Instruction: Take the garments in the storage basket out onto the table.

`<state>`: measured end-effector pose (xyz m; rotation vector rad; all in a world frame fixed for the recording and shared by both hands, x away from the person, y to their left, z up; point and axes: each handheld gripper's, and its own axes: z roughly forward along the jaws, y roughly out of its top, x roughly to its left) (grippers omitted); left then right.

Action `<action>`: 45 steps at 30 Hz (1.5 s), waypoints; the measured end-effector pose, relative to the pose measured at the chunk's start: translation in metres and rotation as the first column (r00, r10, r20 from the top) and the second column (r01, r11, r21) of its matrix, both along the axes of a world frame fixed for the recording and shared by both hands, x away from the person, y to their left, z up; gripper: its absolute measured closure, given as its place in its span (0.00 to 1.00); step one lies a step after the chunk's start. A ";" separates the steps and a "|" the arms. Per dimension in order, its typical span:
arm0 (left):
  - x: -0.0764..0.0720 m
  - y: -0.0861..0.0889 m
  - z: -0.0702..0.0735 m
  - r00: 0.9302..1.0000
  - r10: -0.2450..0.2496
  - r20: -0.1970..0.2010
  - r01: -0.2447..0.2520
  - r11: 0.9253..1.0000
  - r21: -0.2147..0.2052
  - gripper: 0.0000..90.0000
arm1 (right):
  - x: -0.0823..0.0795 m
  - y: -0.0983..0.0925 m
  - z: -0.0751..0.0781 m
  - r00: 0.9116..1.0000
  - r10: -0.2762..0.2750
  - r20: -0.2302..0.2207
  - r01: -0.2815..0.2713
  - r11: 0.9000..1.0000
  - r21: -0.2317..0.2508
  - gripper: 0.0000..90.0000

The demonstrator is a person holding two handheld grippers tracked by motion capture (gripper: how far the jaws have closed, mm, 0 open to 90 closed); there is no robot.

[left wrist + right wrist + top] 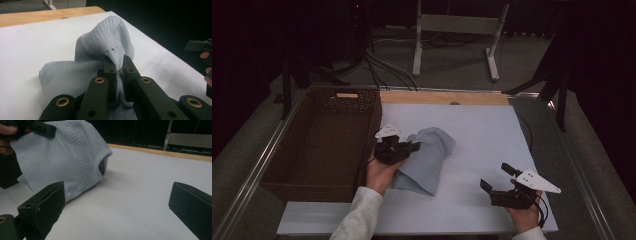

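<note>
Garment: pale blue knit garment (426, 157) lies crumpled at centre of the high view on the white table (482, 135), just right of the wicker basket (287, 170).
Left gripper: left gripper (117, 65) has its jaws pinched nearly together on a fold of the fabric, which bunches up between the pads.
Right gripper: right gripper (496, 179) sits at lower right of the high view, well apart from the garment, jaws wide, nothing between them.
Risk 1: the pinch takes a thin fold only; a quick lift could let the knit slip out.
Risk 2: the garment's loose end may drag or snag on the basket rim if carried low.
</note>
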<state>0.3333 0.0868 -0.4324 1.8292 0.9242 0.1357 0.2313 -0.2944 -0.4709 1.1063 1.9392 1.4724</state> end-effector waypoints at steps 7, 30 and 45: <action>-0.003 -0.005 -0.005 1.000 -0.004 0.004 0.004 1.000 0.018 0.84 | 0.000 0.000 0.000 1.000 0.000 0.000 0.000 1.000 -0.001 0.01; -0.012 -0.004 -0.002 0.996 0.052 0.067 -0.055 0.998 0.037 0.03 | 0.000 0.001 0.000 1.000 0.001 -0.002 -0.001 1.000 -0.002 0.01; -0.023 0.001 0.007 0.991 0.060 0.123 -0.064 0.997 0.036 0.00 | 0.000 0.001 0.000 1.000 0.003 -0.003 -0.003 1.000 -0.003 0.01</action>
